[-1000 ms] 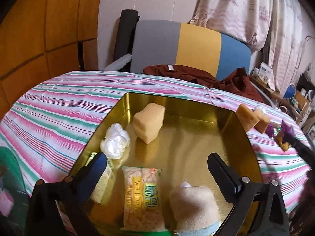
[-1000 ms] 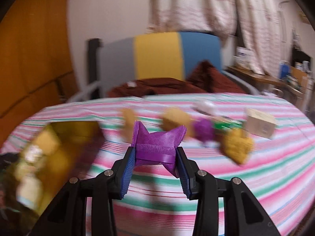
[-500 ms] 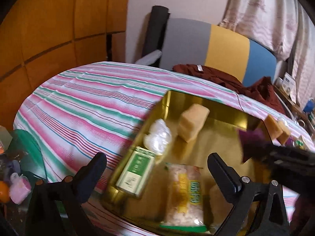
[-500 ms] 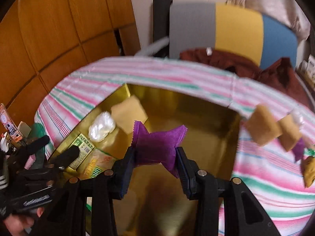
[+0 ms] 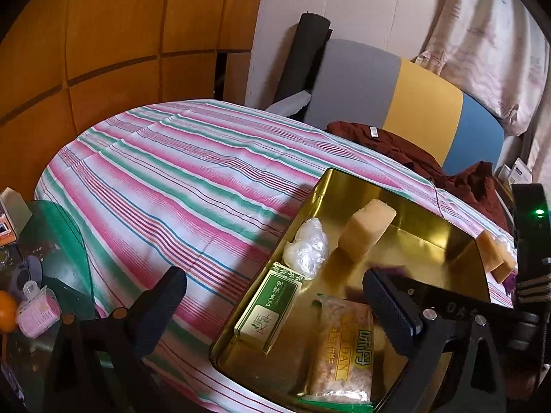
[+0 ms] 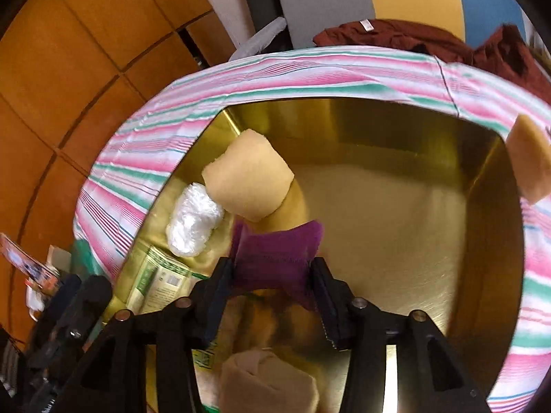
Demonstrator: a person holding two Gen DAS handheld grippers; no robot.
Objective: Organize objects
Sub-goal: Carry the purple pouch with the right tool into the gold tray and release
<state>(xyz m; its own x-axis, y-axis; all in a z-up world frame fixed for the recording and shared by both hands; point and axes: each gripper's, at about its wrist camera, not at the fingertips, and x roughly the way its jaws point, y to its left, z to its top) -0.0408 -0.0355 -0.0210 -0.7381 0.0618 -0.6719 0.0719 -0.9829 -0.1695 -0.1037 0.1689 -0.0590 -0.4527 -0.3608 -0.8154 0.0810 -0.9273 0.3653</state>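
Note:
The gold tin [image 6: 310, 110] sits on the striped tablecloth [image 5: 179, 179]. My right gripper [image 6: 273, 275] hangs over the tin's middle, pointing down into it, and its jaws are opening. The purple packet [image 6: 275, 251] is between them, blurred and no longer pinched at the waist. In the left wrist view only a purple sliver of the packet [image 5: 396, 270] shows behind a finger. My left gripper [image 5: 275, 296] is open and empty at the tin's [image 5: 344, 186] near left edge. Inside the tin are a yellow sponge block [image 6: 248, 179], a white plastic wad [image 6: 193, 220], a green box [image 5: 268, 306] and a snack bag [image 5: 344, 344].
A beige plush item [image 6: 268, 382] lies in the tin's near part. Two more yellow blocks [image 5: 492, 254] sit on the cloth beyond the tin's right rim. A dark red garment [image 5: 396, 144] lies on the chair behind. A green side table [image 5: 51, 241] with clutter stands at the left.
My right gripper carried the purple packet from above the cloth to over the tin, tipped downward, and its jaws widened. My left gripper slid left, so the tin moved right in its view.

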